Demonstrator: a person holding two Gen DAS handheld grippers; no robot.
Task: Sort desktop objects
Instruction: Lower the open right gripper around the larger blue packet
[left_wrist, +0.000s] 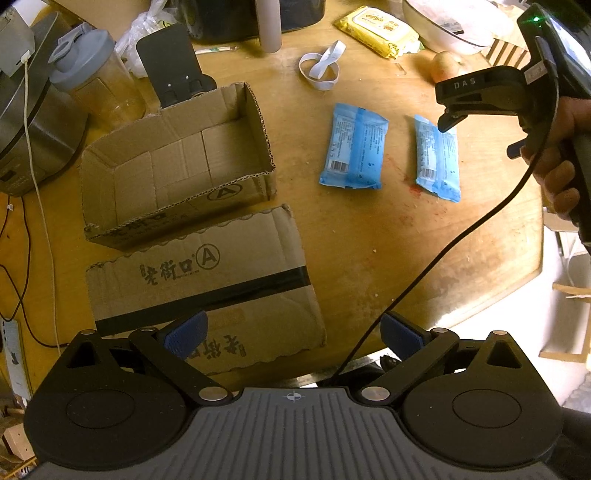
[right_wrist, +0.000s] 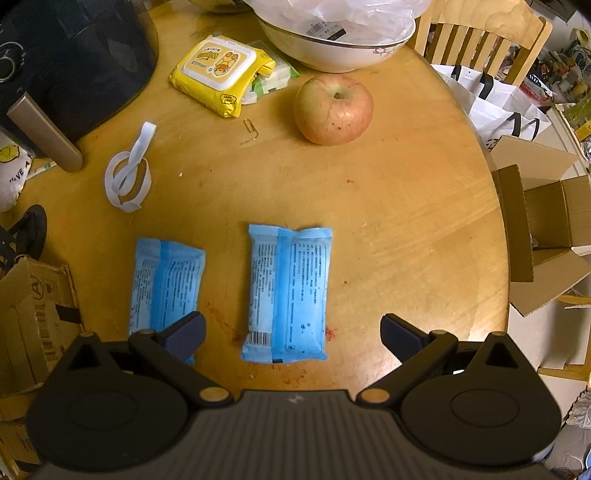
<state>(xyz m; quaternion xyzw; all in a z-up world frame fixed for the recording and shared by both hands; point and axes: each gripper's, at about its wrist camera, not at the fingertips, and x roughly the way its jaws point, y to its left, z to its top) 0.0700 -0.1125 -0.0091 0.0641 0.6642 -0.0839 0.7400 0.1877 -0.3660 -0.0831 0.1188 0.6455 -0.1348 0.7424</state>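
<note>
two blue packets (right_wrist: 286, 295) on table (right_wrist: 406, 229)

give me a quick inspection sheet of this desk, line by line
surface: round wooden table, small red stains near the packets
job's things: two blue packets lying flat, side by side, apart; open cardboard box holds nothing
clutter: apple, yellow wipes pack, white band, paper clip, bowl, shaker bottle
grippers: left gripper open, holding nothing; right gripper open, above the packets
cables: black cable, white cable
surroundings: wooden chair, white paper bags
</note>
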